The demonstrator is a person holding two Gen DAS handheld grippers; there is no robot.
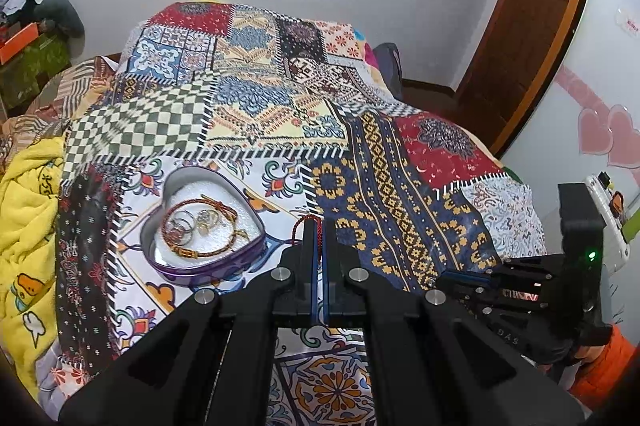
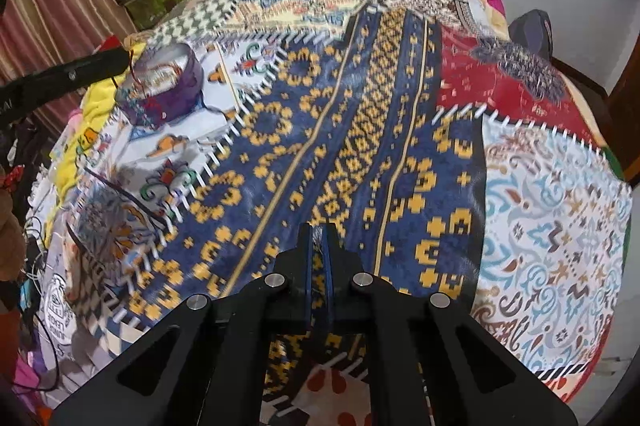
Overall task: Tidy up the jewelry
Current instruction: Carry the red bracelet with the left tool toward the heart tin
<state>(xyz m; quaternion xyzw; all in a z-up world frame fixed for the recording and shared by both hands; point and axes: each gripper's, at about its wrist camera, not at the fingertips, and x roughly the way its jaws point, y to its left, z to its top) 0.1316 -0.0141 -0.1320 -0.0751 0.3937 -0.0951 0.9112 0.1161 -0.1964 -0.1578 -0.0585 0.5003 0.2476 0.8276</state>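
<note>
**Fingers pinched on a red cord beside the tin**

Fingers (image 1: pixel 308 238) of my left gripper (image 1: pixel 319 226) were pressed together on a red braided cord (image 1: pixel 298 228). Beneath lay the patchwork quilt (image 1: pixel 248 98), then the heart-shaped tin (image 1: pixel 208 222) just left, holding bracelets (image 1: pixel 200 226) and rings (image 1: pixel 206 218). My right gripper (image 2: pixel 319 232) was closed, apparently on something small I couldn't identify.

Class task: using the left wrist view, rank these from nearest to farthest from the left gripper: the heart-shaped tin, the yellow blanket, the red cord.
1. Red cord: pinched in the left gripper.
2. Heart-shaped tin: just left, on the quilt.
3. Yellow blanket: far left edge.
</note>
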